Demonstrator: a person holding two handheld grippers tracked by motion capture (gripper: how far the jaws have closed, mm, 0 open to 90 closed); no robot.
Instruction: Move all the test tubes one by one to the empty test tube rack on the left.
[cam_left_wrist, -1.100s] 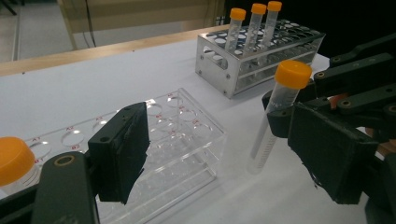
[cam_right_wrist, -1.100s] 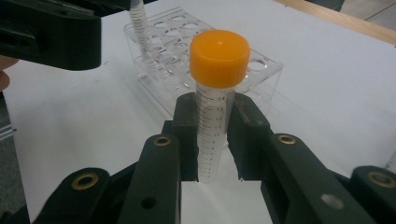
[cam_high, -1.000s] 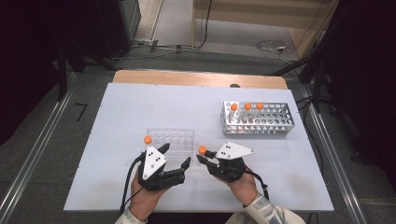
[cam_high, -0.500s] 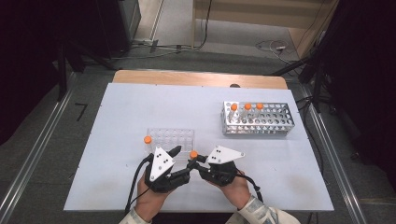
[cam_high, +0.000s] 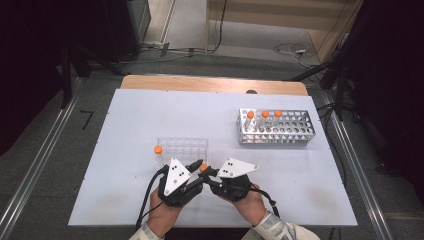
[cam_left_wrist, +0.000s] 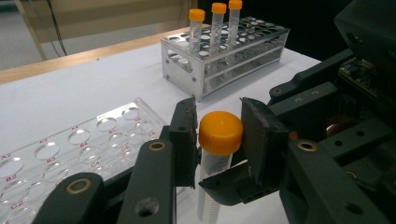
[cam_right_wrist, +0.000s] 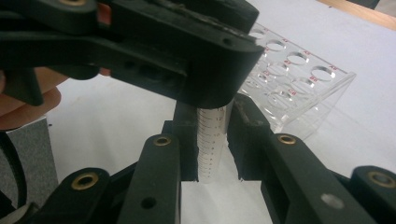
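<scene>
A clear graduated tube with an orange cap (cam_left_wrist: 220, 133) stands upright between my two grippers at the table's front middle. My right gripper (cam_right_wrist: 212, 140) is shut on the tube's body (cam_right_wrist: 210, 154). My left gripper (cam_left_wrist: 219, 140) has just been closing, and its pads now sit on both sides of the cap. From above, the left gripper (cam_high: 196, 166) and right gripper (cam_high: 209, 173) meet tip to tip at the cap (cam_high: 203, 167). A clear plastic rack (cam_high: 185, 146) lies just beyond them, with one orange-capped tube (cam_high: 158, 150) at its left corner.
A metal rack (cam_high: 277, 129) at the right back holds three orange-capped tubes (cam_high: 263, 116). It also stands behind the cap in the left gripper view (cam_left_wrist: 224, 60). The white table (cam_high: 125, 125) ends in a wooden edge at the back. Hands come in from the front edge.
The two grippers have come together; the right one brought the tube slightly left. The left gripper's jaws have closed around the tube's orange cap.
</scene>
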